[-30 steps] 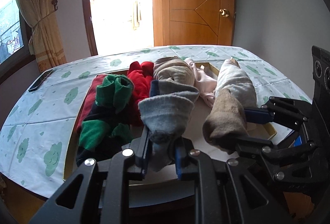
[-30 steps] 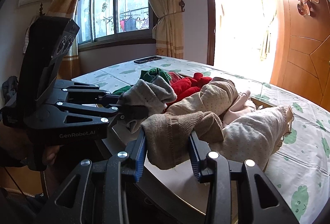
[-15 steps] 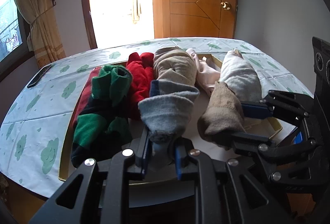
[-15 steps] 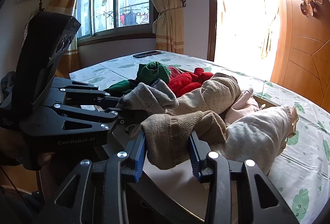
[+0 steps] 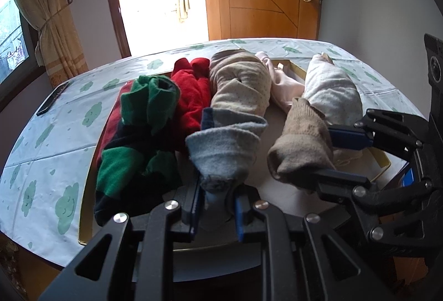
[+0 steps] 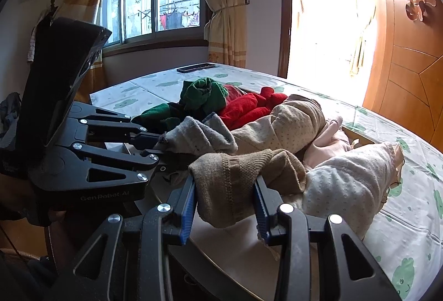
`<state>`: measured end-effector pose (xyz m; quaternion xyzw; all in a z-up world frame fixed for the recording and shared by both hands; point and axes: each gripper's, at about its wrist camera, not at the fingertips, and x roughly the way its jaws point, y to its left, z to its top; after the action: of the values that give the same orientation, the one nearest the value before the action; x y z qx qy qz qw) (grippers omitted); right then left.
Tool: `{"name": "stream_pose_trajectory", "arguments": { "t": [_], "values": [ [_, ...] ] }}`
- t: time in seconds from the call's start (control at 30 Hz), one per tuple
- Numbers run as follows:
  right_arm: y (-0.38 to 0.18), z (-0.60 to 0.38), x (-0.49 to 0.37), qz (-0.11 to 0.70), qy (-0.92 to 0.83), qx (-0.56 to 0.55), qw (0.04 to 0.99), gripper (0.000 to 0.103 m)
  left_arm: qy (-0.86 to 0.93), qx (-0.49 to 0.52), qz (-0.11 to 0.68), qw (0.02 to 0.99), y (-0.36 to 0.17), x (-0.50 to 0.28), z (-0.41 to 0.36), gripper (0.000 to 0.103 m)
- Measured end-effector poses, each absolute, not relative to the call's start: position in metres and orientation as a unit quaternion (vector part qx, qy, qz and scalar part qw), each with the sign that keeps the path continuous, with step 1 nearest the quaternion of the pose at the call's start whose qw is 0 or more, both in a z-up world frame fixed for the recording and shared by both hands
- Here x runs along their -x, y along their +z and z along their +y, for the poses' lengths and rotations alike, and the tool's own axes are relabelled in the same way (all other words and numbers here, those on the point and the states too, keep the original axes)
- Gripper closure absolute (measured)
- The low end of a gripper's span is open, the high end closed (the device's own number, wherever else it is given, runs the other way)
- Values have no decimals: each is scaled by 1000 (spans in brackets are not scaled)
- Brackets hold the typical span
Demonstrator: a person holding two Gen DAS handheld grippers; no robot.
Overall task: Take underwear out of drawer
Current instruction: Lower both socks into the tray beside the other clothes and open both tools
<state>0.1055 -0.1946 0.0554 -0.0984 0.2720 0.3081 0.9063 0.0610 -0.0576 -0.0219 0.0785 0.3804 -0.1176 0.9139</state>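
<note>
We see the desk (image 5: pixel 41 140), under a pale cloth printed with green clouds, carrying a shallow drawer (image 5: pixel 383 159) that lies open near its front edge. The rolled garments in the drawer run in rows from the front edge toward the far edge: a green and black roll (image 5: pixel 133 151) on the left, a red roll (image 5: pixel 193 98) beside it, a dotted tan roll (image 5: pixel 238 84) in the middle, a pink piece (image 5: pixel 285 84) behind, and a pale dotted roll (image 5: pixel 329 90) on the right.

We judge the task to be at its start: nothing lies outside the drawer yet. The left claw (image 5: pixel 216 206) is clenched on the near end of a grey roll (image 5: pixel 224 151), which touches the tan roll behind it. The right claw (image 6: pixel 225 206) is clamped around a brown knitted roll (image 6: pixel 238 179), just in front of the pale roll. Both gripped rolls sit at the drawer's front end; whether they are lifted clear of its floor we cannot tell.

What is left, as we read it, is to draw both out and set them on the cloth, then the rest.

A dark remote (image 5: pixel 52 98) lies near the desk's far left edge.
</note>
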Motion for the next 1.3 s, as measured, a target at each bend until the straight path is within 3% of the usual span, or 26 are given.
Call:
{"name": "stream_pose_trajectory", "arguments": {
  "t": [0.67, 0.8, 0.9, 1.3],
  "values": [
    [40, -191, -111, 290, 297, 106, 904, 63, -113, -97, 396, 906, -29, -69, -62, 78],
    [40, -192, -107, 292, 295, 108, 903, 54, -114, -103, 396, 906, -30, -67, -65, 69],
    [40, -192, -103, 289, 292, 109, 905, 50, -114, -104, 391, 907, -29, -63, -67, 53],
    [44, -202, -93, 284, 290, 90, 909, 38, -107, -110, 375, 914, -25, -50, -66, 35]
  ]
}}
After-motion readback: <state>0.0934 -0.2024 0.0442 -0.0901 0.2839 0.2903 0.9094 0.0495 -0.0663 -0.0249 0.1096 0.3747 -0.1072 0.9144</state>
